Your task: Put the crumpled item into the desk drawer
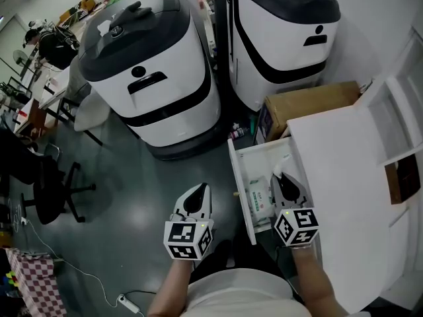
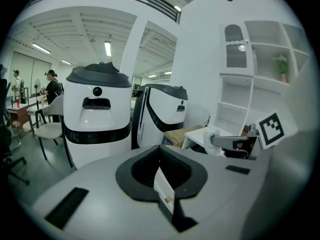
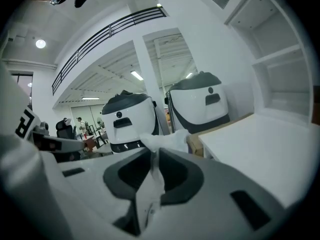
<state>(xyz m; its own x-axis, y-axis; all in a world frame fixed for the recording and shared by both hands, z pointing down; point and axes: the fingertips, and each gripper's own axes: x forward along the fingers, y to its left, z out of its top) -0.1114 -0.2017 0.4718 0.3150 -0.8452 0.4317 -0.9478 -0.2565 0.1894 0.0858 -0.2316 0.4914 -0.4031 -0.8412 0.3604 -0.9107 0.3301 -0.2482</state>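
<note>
The crumpled white tissue [image 3: 167, 140] sticks out from the tips of my right gripper [image 3: 151, 154], which is shut on it. In the head view that right gripper [image 1: 280, 177] holds the tissue [image 1: 280, 166] over the open white desk drawer [image 1: 239, 177], near its right side by the desk. A flat pack of wipes [image 1: 260, 200] lies in the drawer. My left gripper [image 1: 198, 191] hangs over the floor to the left of the drawer, with its jaws shut and nothing in them. The left gripper view shows the left gripper [image 2: 160, 154] and, further off, the tissue [image 2: 212, 136].
The white desk [image 1: 344, 170] runs along the right, with shelves behind it. A cardboard box [image 1: 305, 105] stands beyond the drawer. Two large white-and-black machines [image 1: 149, 65] [image 1: 281, 32] stand on the grey floor. An office chair [image 1: 56, 190] and a power strip [image 1: 127, 303] are at left.
</note>
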